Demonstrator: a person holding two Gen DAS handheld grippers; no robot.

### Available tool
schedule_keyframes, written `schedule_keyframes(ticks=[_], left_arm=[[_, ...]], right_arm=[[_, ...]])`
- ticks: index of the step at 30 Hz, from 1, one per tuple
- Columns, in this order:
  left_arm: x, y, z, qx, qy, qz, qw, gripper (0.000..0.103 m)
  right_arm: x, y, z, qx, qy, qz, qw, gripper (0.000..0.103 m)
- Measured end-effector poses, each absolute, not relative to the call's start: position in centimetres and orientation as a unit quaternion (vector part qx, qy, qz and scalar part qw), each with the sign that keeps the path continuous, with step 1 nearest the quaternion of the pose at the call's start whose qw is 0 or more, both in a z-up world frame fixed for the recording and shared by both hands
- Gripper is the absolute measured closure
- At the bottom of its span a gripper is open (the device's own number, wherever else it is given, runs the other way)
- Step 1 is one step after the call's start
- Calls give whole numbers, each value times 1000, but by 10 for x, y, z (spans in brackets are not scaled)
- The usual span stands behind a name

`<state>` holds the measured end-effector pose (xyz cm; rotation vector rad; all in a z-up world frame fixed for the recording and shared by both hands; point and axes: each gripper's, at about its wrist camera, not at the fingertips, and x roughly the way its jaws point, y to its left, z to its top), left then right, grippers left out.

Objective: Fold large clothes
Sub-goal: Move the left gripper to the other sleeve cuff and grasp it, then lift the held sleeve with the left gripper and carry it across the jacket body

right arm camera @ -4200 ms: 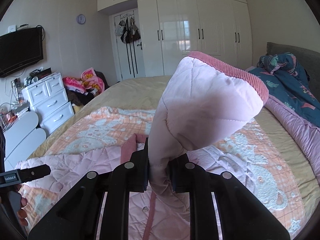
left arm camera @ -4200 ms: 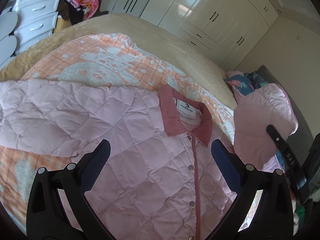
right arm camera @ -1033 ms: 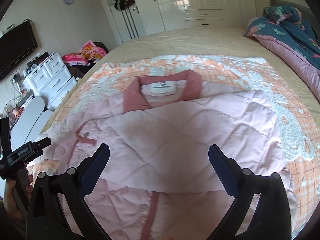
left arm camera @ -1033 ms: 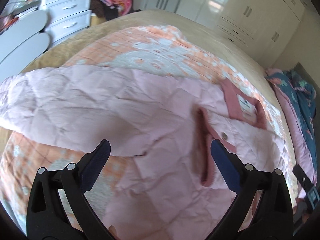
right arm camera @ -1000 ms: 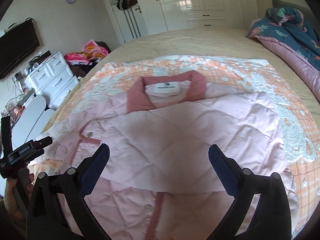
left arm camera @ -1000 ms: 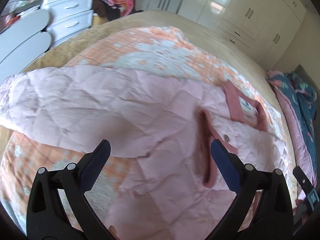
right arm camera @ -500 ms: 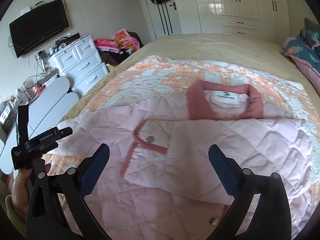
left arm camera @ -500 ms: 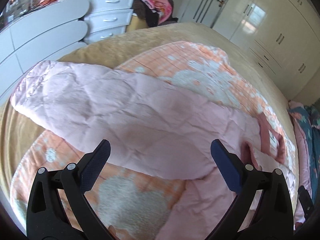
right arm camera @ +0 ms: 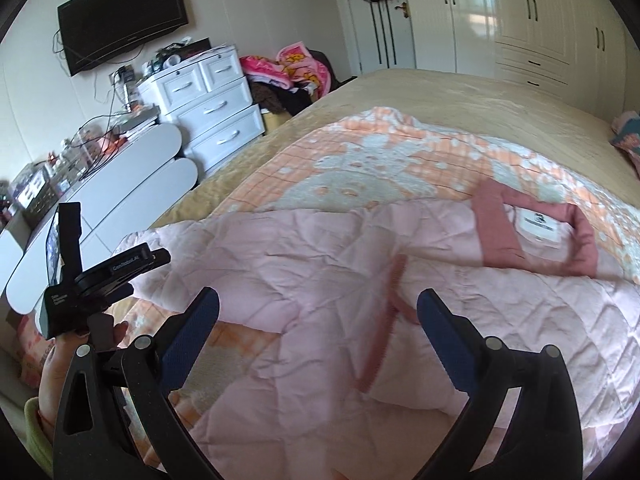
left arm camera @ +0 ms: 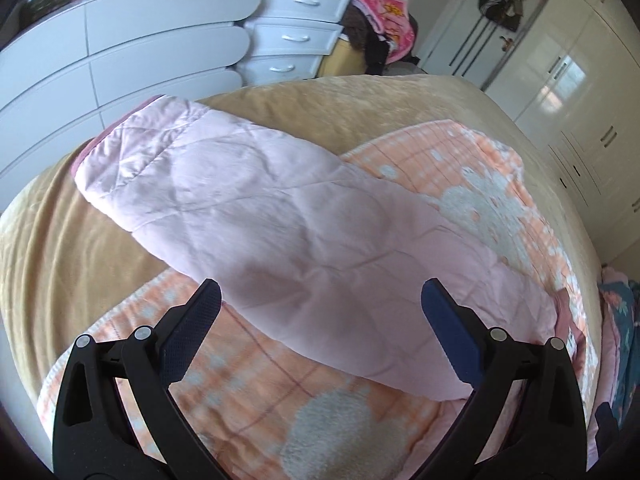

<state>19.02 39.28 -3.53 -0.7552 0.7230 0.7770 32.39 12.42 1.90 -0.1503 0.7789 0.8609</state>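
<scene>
A pale pink quilted jacket (right arm camera: 460, 320) with a darker pink collar (right arm camera: 532, 240) lies spread on the bed. One sleeve lies folded across its front. Its other sleeve (left arm camera: 280, 216) stretches flat to the left, its cuff (left arm camera: 120, 136) near the bed's edge. My left gripper (left arm camera: 322, 304) is open and empty, hovering over this sleeve; it also shows in the right wrist view (right arm camera: 100, 276), at the left. My right gripper (right arm camera: 318, 312) is open and empty above the jacket's front placket (right arm camera: 384, 320).
An orange-and-white blanket (left arm camera: 320, 420) covers a tan bedspread (left arm camera: 60, 240). White drawers (right arm camera: 212, 108) and a curved white cabinet (left arm camera: 100, 60) stand left of the bed. White wardrobes (right arm camera: 540, 20) line the far wall. A dark floral quilt (left arm camera: 624, 344) lies at the right.
Both grippers have swung left. The left one now faces the outstretched sleeve and its cuff. 4.2 s ago the right gripper held the other sleeve up; that sleeve now lies across the front.
</scene>
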Motion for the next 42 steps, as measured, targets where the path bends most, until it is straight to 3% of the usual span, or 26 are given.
schedule_keyframes(ticks=[16, 28, 29, 31, 32, 33, 35, 42], left_arm=[[151, 451, -77, -427, 330, 415, 733, 9], [144, 489, -95, -472, 250, 431, 727, 9], [144, 490, -95, -474, 243, 431, 728, 13], [142, 490, -91, -481, 224, 425, 734, 49], [140, 488, -86, -487, 208, 411, 742, 74], [140, 487, -81, -486, 202, 403, 749, 83], [142, 482, -64, -467, 196, 393, 767, 87], [142, 454, 1, -434, 154, 358, 812, 88]], right_arm=[[307, 178, 6, -91, 377, 445, 807, 4], [327, 131, -11, -69, 393, 408, 821, 4], [328, 124, -12, -66, 395, 402, 823, 4], [331, 110, -13, -62, 396, 393, 828, 4], [332, 102, -13, -59, 396, 389, 830, 4], [333, 97, -13, -57, 395, 385, 832, 4], [334, 81, -11, -47, 393, 375, 838, 4], [337, 39, -5, -14, 388, 356, 850, 4]])
